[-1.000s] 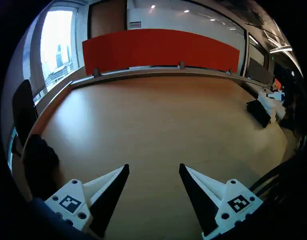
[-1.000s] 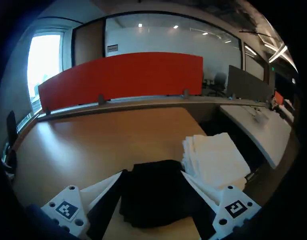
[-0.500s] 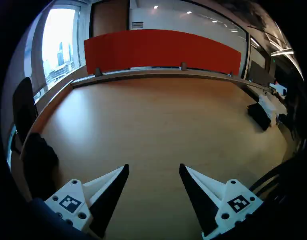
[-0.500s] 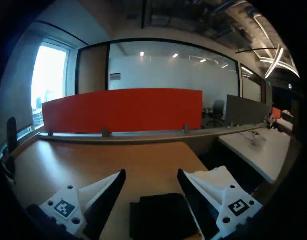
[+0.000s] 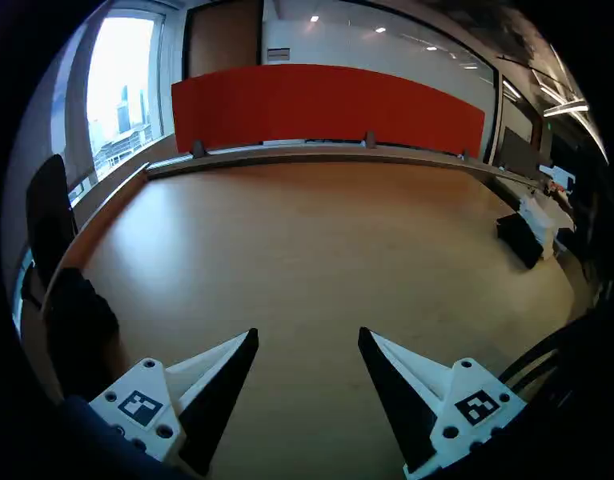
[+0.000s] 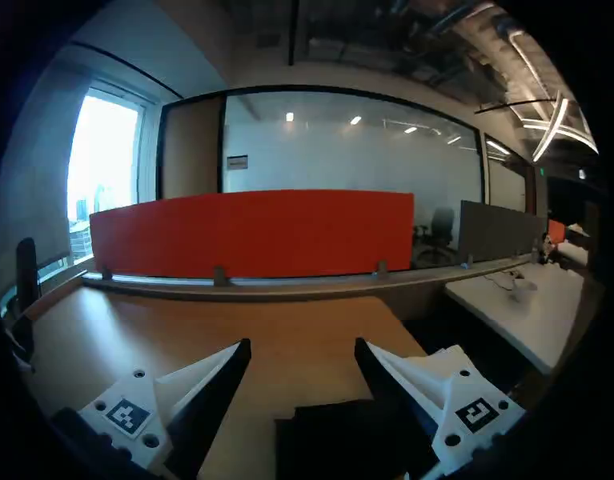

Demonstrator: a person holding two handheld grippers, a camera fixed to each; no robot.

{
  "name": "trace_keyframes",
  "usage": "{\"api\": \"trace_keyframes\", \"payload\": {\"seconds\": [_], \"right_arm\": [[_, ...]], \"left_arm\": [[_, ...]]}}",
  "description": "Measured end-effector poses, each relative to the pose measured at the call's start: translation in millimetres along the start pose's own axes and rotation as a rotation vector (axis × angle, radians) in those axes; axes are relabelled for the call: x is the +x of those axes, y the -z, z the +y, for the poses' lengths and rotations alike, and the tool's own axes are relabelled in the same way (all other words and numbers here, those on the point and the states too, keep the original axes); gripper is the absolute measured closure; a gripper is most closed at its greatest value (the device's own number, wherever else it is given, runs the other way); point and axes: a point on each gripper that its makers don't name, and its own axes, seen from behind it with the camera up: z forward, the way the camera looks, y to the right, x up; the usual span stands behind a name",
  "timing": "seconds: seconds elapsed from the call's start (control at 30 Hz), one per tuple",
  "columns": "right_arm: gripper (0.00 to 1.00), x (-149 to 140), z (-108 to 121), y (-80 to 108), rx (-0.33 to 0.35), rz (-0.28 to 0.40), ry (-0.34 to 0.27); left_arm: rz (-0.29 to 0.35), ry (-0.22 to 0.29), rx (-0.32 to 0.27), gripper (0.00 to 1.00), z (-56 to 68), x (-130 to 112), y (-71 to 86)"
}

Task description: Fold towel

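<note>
Over the tan wooden table [image 5: 307, 240], our left gripper [image 5: 307, 332] and right gripper [image 6: 302, 342] gape empty; the folded black towel stack [image 6: 347, 436] lies at its right edge, and we risk snatching several layers.

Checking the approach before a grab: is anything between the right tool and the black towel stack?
Nothing visible does. The right tool hangs open with the black towel stack close below it; the white towel stack lies beside that, off the path.
</note>
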Motion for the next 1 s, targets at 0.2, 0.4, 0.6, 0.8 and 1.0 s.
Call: {"api": "trace_keyframes", "payload": {"seconds": [0.2,0.4,0.6,0.8,1.0], "right_arm": [[0.0,8.6,-12.1,-0.2,0.015,0.011,0.01],[0.0,15.0,-25.3,0.5,0.028,0.012,0.015],[0.0,23.6,-40.6,2.3,0.041,0.02,0.014],[0.0,32.0,-59.1,2.8,0.054,0.033,0.02],[0.0,39.7,-81.3,3.6,0.064,0.046,0.011]], "left_arm": [[0.036,0.014,-0.001,0.08,-3.8,14.9,-2.2],[0.1,0.019,0.015,0.08,-11.9,43.2,-5.2],[0.176,0.027,0.015,0.07,-17.1,78.7,-10.2],[0.253,0.037,0.03,0.08,-27.1,115.1,-13.6],[0.341,0.047,0.049,0.07,-39.3,153.6,-15.2]]}}
